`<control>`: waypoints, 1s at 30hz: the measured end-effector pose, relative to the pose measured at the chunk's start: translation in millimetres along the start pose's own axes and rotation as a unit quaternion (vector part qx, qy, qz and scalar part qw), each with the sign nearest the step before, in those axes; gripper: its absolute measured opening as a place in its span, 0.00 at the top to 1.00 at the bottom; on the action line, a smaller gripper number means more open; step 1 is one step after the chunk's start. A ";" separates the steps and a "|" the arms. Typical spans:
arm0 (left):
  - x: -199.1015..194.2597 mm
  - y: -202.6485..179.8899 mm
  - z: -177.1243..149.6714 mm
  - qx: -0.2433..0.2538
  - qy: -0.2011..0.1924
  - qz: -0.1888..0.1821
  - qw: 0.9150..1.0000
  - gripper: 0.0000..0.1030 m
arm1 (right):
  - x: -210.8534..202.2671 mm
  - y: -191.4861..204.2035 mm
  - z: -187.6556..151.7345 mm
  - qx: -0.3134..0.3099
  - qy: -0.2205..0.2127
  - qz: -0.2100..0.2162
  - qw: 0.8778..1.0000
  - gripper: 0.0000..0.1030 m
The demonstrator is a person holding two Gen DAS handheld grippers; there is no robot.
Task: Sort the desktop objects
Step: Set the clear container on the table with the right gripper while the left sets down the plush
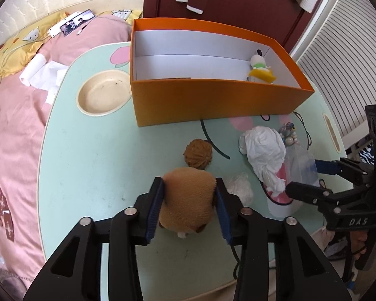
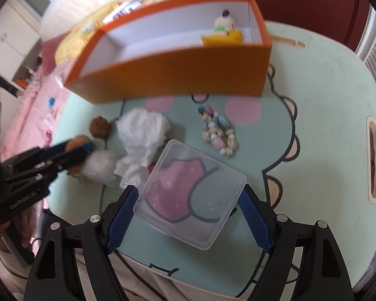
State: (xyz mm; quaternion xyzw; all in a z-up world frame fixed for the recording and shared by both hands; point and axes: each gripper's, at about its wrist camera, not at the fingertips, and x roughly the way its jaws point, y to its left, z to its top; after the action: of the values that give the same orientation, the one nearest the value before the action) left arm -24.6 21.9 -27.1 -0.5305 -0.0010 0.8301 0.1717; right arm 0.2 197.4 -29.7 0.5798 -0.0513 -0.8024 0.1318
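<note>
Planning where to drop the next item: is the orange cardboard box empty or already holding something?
Not empty. The orange cardboard box, lid off, holds one small white-and-yellow plush figure at one end; the rest of its white floor is bare.

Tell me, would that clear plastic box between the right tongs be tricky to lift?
Probably a little. The clear plastic box looks thin-walled and empty, so likely light but apt to flex under squeezing. Its glossy sides may slip against the right tongs, which straddle it corner-on.
</note>
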 end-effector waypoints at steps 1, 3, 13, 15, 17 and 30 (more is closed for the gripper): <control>3.6 1.0 -0.7 -0.004 0.006 0.002 1.000 0.47 | 0.8 1.8 0.3 -0.004 -0.003 -0.008 1.000 0.19; 8.3 3.3 -2.8 -0.013 0.013 0.002 1.000 0.42 | 2.8 5.0 1.1 -0.010 -0.007 -0.024 1.000 0.19; -9.2 5.7 -3.2 -0.018 -0.027 -0.006 0.999 0.40 | -6.5 -1.0 6.4 0.006 -0.024 0.006 1.000 0.19; -15.5 8.1 -0.9 -0.026 -0.044 -0.009 0.999 0.40 | -13.3 -0.5 7.9 -0.004 -0.031 0.010 0.999 0.19; -22.8 12.7 0.8 -0.034 -0.065 -0.013 0.997 0.40 | -20.0 1.3 9.0 -0.019 -0.036 0.018 0.999 0.19; -31.2 22.4 5.5 -0.045 -0.089 -0.017 0.995 0.40 | -56.7 -7.2 111.3 -0.003 -0.109 -0.004 0.994 0.27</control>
State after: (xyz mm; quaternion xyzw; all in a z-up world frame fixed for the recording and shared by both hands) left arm -24.1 -7.1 -1.3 -0.4612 -0.0622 0.8704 0.1609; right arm -89.4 211.9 56.5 0.4887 -0.0601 -0.8615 0.1240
